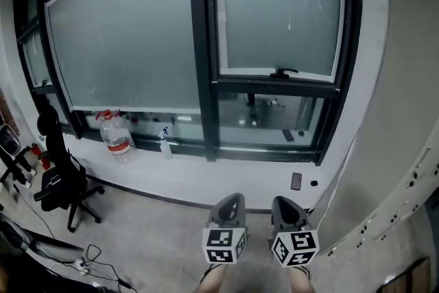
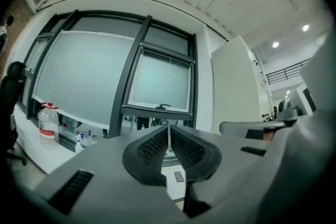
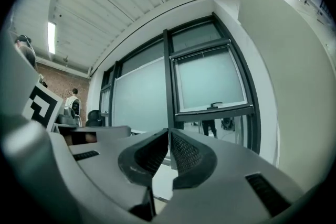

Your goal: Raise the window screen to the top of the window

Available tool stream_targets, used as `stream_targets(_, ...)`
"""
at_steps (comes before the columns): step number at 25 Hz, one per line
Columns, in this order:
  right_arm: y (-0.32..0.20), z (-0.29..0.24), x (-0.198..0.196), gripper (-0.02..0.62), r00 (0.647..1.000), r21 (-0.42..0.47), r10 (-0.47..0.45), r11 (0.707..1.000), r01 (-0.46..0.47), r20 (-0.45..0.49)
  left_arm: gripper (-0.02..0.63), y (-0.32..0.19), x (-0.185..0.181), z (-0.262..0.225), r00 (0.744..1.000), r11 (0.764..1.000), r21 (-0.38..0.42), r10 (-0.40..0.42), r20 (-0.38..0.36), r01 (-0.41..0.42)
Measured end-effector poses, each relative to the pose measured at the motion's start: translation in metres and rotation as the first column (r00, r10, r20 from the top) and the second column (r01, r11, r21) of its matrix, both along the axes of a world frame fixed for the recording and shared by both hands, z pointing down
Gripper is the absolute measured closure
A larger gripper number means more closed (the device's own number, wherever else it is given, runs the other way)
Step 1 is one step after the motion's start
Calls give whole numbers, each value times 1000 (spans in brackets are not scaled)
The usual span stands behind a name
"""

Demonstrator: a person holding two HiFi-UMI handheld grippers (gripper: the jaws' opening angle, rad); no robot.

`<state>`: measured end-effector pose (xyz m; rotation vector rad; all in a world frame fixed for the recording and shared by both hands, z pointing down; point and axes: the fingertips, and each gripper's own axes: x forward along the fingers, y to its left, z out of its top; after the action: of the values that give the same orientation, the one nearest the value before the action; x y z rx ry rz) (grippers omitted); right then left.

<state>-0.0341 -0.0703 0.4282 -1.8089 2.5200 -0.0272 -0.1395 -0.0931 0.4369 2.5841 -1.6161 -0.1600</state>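
Note:
A wide frosted window screen (image 1: pixel 123 38) covers the left pane down to a white bottom bar above the sill. The right sash (image 1: pixel 280 17) is frosted too, with a black handle (image 1: pixel 283 72) on its lower rail and a thin cord hanging before it. Clear glass shows under both. My left gripper (image 1: pixel 232 201) and right gripper (image 1: pixel 288 206) sit side by side low in the head view, pointing level at the wall under the right sash, well short of the window. The left gripper (image 2: pixel 169 136) and right gripper (image 3: pixel 168 139) are both shut, with nothing between the pads.
A large water bottle (image 1: pixel 118 137) and a small spray bottle (image 1: pixel 165 144) stand on the sill at left. A black office chair (image 1: pixel 58 175) and floor cables (image 1: pixel 89 261) are at lower left. A tall white panel (image 1: pixel 405 113) leans close on the right. A small dark plate (image 1: pixel 295 181) is on the wall.

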Motion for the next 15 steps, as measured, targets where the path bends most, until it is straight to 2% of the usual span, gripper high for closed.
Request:
stream_targets(4, 29, 3, -18, 572, 998, 5, -46, 999, 46, -43, 587, 34, 0, 6, 1000, 1000, -6, -12, -19, 12)
stream_targets(7, 67, 4, -21, 572, 998, 5, -51, 999, 51, -30, 587, 75, 6, 11, 1000, 1000, -4, -7, -15, 7)
stream_targets(12, 166, 5, 4, 572, 999, 33, -25, 999, 26, -25, 587, 169, 24, 16, 1000, 1000, -4, -7, -25, 7)
stream_targets(15, 245, 7, 26, 572, 999, 55, 2, 998, -5, 41, 587, 248, 33, 16, 1000, 1000, 22, -2, -10, 2)
